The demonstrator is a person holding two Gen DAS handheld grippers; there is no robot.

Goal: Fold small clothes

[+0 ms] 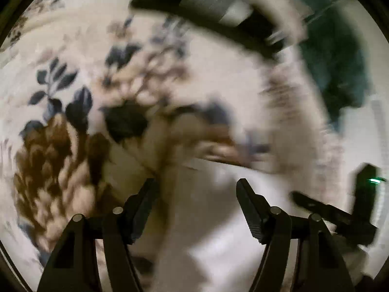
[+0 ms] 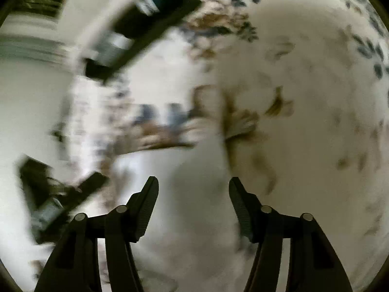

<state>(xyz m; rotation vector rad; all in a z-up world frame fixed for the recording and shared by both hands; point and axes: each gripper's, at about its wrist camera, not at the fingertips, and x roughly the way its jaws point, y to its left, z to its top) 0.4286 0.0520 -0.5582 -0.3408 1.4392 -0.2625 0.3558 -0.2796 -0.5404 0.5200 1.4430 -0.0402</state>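
floral bedspread (image 1: 73, 77) – white, blue and brown | dark striped object (image 1: 218, 7) – blurred

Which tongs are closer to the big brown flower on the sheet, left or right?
Left. The left tongs hover open right beside the big brown flower. The right tongs are farther away, out past the left tongs' other side.

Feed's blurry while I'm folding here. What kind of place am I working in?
Probably a bedroom or other home room, not a lab. The work surface looks like a bed under a white floral-print cover, a pale garment lies between the open left gripper, and a dark green rug or floor shows beyond the edge.
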